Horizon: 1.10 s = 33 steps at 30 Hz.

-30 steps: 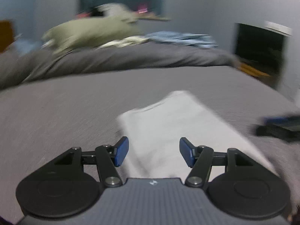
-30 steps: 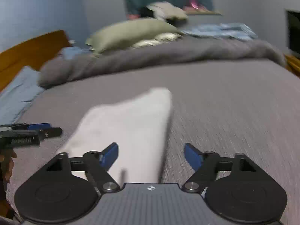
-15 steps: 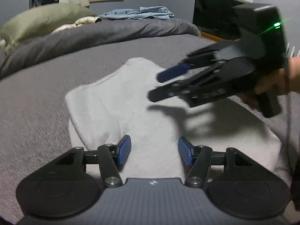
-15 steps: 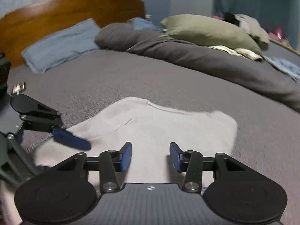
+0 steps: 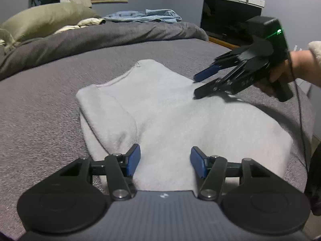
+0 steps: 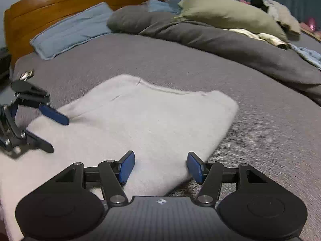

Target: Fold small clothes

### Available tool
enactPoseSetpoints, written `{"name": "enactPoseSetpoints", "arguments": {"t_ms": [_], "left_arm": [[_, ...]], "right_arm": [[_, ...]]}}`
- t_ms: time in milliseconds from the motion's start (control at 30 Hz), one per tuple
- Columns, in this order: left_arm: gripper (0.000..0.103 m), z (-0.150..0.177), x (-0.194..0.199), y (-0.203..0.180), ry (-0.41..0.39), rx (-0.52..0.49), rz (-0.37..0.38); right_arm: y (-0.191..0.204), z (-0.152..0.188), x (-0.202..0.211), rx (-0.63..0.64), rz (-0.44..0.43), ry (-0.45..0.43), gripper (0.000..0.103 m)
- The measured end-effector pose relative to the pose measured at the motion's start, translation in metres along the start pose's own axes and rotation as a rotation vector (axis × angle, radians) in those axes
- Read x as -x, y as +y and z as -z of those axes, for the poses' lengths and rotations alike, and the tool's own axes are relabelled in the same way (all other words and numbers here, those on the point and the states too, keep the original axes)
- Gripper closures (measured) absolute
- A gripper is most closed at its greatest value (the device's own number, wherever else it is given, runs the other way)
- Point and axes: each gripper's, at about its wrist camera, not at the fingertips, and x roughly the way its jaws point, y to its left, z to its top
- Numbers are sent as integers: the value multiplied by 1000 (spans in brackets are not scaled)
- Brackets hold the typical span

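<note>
A white fuzzy garment (image 5: 180, 110) lies folded flat on the grey bed (image 5: 40, 120). My left gripper (image 5: 165, 161) hovers low over its near edge, open, with only cloth beneath the blue pads. My right gripper (image 5: 200, 84), held by a hand (image 5: 297, 66), points at the garment's far right edge. In the right wrist view the right gripper (image 6: 160, 166) has its jaws opening over a corner of the garment (image 6: 150, 120), and the pads press on nothing. The left gripper (image 6: 58, 135) shows at that view's left, above the cloth.
A bunched grey duvet (image 6: 240, 40) and an olive pillow (image 6: 226, 14) lie across the far side of the bed. A blue pillow (image 6: 74, 30) leans by the wooden headboard (image 6: 60, 2). Blue clothing (image 5: 144, 16) and a dark screen (image 5: 226, 18) are beyond.
Both views swung round onto the garment. The left gripper sank closer to the cloth. The right gripper came in over the garment, drew back toward its edge, and its jaws narrowed then widened.
</note>
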Motion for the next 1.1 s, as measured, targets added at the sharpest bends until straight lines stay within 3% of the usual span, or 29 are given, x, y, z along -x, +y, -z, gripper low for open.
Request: {"name": "enactPoseSetpoints", "arguments": {"t_ms": [133, 200, 433, 533, 633, 800, 967, 1100], "left_arm": [[45, -6, 20, -5, -45, 60, -8], [45, -5, 32, -13, -42, 44, -11], [45, 22, 66, -58, 6, -52, -22], [45, 28, 56, -61, 62, -70, -89], [45, 30, 51, -49, 87, -10, -105], [46, 32, 48, -49, 99, -53, -118], [46, 33, 53, -48, 107, -47, -145], [45, 32, 69, -49, 98, 59, -239]], "right_arm": [[21, -9, 23, -50, -30, -79, 35], [46, -8, 31, -9, -55, -88, 35], [104, 17, 52, 32, -62, -109, 36], [120, 26, 52, 58, -58, -74, 36], [124, 39, 52, 83, -12, -56, 38], [116, 51, 71, 87, 36, -52, 38], [107, 65, 87, -37, 91, -14, 33], [111, 76, 107, -113, 141, -36, 33]]}}
